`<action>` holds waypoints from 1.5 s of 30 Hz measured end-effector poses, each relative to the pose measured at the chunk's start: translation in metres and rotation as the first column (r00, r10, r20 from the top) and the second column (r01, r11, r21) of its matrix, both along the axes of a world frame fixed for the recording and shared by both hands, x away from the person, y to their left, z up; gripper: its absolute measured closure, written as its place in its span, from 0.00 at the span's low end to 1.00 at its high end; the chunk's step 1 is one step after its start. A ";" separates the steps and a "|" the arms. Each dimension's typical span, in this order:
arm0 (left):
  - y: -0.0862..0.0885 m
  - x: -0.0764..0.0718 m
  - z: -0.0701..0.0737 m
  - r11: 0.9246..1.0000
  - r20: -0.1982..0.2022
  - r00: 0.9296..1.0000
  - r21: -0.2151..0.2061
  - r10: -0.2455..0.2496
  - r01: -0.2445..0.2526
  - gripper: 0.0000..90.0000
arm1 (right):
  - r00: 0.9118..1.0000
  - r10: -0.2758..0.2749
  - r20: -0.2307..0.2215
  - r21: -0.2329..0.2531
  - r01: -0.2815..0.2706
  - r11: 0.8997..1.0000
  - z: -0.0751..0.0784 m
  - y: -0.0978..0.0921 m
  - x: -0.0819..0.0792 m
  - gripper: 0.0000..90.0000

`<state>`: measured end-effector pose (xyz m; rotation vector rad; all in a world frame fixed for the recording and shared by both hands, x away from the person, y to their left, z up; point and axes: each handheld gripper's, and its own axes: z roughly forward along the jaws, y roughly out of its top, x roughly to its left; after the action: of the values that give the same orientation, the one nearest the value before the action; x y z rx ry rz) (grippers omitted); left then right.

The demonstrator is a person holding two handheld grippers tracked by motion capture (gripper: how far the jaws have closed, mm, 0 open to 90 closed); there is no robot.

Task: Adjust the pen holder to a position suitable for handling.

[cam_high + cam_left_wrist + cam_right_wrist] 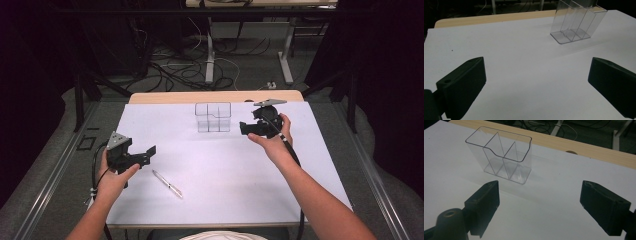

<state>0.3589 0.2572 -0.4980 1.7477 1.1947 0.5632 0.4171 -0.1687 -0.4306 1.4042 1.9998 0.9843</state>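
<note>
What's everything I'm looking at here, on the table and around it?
Organiser: one, clear plastic with compartments, far middle of the sheet, empty.
Pen: one, silvery, near side, lying flat by the left hand-held gripper.
Sheet: one, white, covering the table.
Table: one, light wood, edge showing at the far side.
Cables: several, dark and white, on the floor beyond.
Left hand-held gripper: one, black, jaws open.
Right hand-held gripper: one, black, jaws open, beside the organiser.

Black tongs, grey three-cornered plates, bare forearms
</note>
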 end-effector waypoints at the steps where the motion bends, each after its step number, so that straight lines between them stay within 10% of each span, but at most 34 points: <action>1: 0.000 0.000 0.000 1.000 0.000 1.000 0.001 0.000 0.000 0.02 | 1.000 0.002 -0.004 -0.002 -0.002 1.000 0.001 0.002 0.002 0.17; 21: 0.004 0.001 -0.002 1.000 -0.012 1.000 -0.007 0.006 -0.006 0.02 | 0.985 -0.050 -0.163 0.051 0.059 0.997 0.009 0.030 0.046 0.26; 45: 0.007 0.003 -0.004 1.000 -0.018 1.000 -0.010 0.013 -0.013 0.02 | 0.969 -0.110 -0.220 0.069 0.128 0.989 0.001 0.043 0.083 0.47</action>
<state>0.3616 0.2639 -0.5020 1.7406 1.2202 0.5490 0.4997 -0.1262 -0.4293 1.7206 2.0174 0.9041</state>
